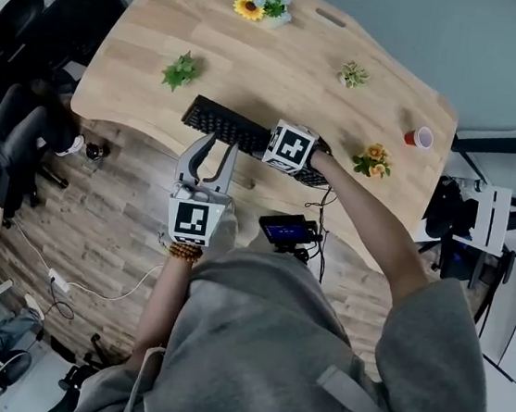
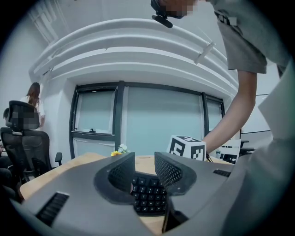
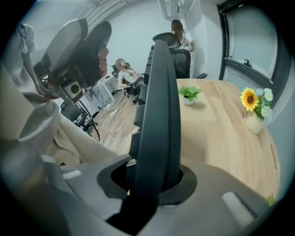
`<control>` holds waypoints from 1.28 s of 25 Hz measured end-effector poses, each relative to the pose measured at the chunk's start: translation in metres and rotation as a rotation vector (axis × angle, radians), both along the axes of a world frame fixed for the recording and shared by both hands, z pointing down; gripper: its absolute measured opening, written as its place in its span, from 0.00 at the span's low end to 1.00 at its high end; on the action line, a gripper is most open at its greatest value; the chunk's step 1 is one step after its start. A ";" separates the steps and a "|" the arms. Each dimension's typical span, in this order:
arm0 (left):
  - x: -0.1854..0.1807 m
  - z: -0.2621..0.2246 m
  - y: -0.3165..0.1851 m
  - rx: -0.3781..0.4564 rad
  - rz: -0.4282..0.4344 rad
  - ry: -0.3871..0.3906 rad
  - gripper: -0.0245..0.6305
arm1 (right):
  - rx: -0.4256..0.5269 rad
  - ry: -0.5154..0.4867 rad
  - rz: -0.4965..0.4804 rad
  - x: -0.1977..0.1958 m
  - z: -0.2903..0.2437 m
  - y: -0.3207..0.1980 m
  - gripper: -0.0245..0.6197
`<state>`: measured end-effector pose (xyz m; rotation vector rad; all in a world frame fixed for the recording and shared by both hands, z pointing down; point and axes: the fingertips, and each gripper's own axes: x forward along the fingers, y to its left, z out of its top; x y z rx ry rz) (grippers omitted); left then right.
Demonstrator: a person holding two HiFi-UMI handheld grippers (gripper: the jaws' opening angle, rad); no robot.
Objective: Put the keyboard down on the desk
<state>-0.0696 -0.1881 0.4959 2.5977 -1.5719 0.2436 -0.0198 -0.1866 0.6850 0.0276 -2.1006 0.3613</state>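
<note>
Pale wooden counter filled the upper frame above a plank floor. The right gripper had its jaws clamped on the black keyboard; the left gripper had its jaws apart.

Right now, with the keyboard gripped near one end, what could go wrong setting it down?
The right tongs alone clamp the keyboard, so its far end may swing or drop. It sits close to the desk edge and could slip off. The open left tongs near it might bump it.
</note>
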 end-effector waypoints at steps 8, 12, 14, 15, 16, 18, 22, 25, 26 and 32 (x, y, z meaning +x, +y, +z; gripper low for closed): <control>-0.004 0.006 0.005 -0.016 -0.015 -0.007 0.25 | -0.098 0.121 0.001 0.010 0.041 -0.009 0.23; -0.008 0.008 0.006 -0.026 -0.028 -0.015 0.25 | -0.122 0.161 0.013 0.017 0.056 -0.017 0.24; -0.010 0.010 0.006 -0.029 -0.034 -0.018 0.25 | -0.132 0.174 0.012 0.019 0.060 -0.018 0.24; -0.011 0.011 0.007 -0.032 -0.037 -0.018 0.25 | -0.135 0.184 0.012 0.020 0.064 -0.019 0.24; -0.012 0.012 0.007 -0.035 -0.039 -0.019 0.25 | -0.136 0.193 0.012 0.021 0.068 -0.020 0.25; -0.013 0.015 0.007 -0.040 -0.043 -0.018 0.25 | -0.140 0.204 0.012 0.022 0.074 -0.022 0.25; -0.013 0.016 0.007 -0.047 -0.044 -0.018 0.25 | -0.154 0.205 0.014 0.021 0.078 -0.024 0.25; -0.013 0.017 0.005 -0.052 -0.046 -0.018 0.25 | -0.178 0.196 0.006 0.022 0.081 -0.027 0.26; -0.013 0.018 0.004 -0.053 -0.047 -0.018 0.25 | -0.187 0.192 0.004 0.022 0.082 -0.028 0.26; -0.015 0.021 -0.002 -0.061 -0.048 -0.023 0.25 | -0.233 0.195 0.009 0.025 0.089 -0.037 0.31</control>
